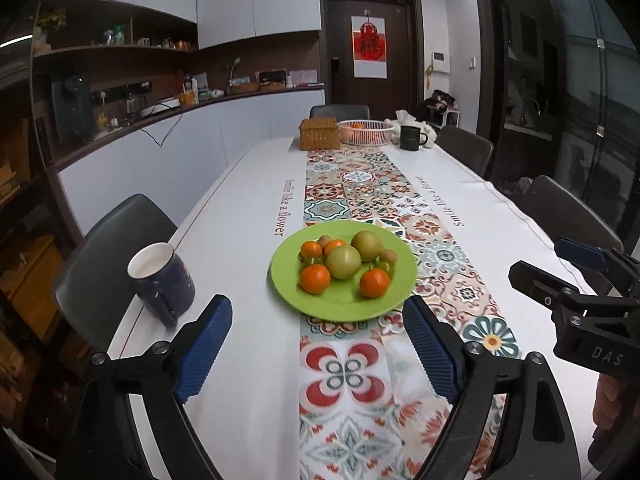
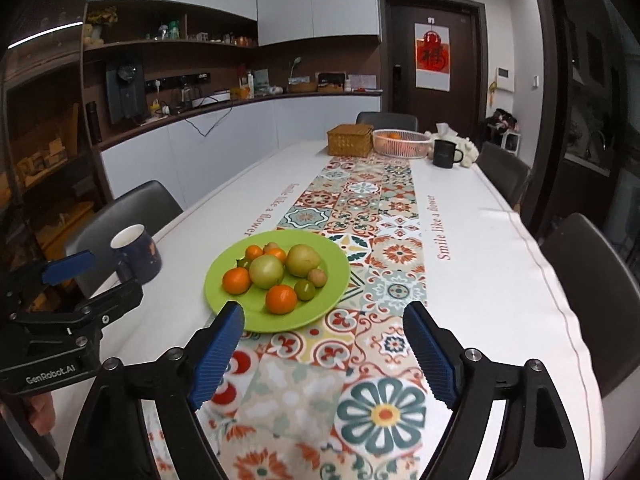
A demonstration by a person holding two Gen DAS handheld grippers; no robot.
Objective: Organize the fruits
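1. We see the left gripper (image 1: 316, 344) nearest its own camera, its blue ribbed pads spread wide with nothing between them but the patterned runner (image 1: 352, 380) below; it touches nothing.
2. The right gripper (image 2: 324, 350) stands the same way – jaws well apart, empty, above the runner and short of the plate.
3. Each gripper shows in the other's view: the right one at the right edge of the left wrist view, the left one at the left edge of the right wrist view, each with a bit of the hand that holds it below.
4. Just beyond the fingertips sits the green plate (image 1: 288, 280) on the white tablecloth (image 1: 236, 264), partly overlapping the runner.
5. On the plate lie the fruits (image 1: 343, 262) – two large pale green ones in the middle, several small oranges around them, a few small green and brownish ones between.
6. To the left of the plate, near the table edge, we see a dark blue mug (image 1: 162, 280), upright, white inside.
7. At the far end of the table stand a wicker box (image 1: 319, 133), a white basket (image 1: 366, 131) with orange fruit in it, and a black mug (image 1: 412, 138), side by side.
8. Dark chairs (image 1: 120, 248) ring the table; beyond are a counter with white cabinets, open shelves and a dark door bearing a red hanging.
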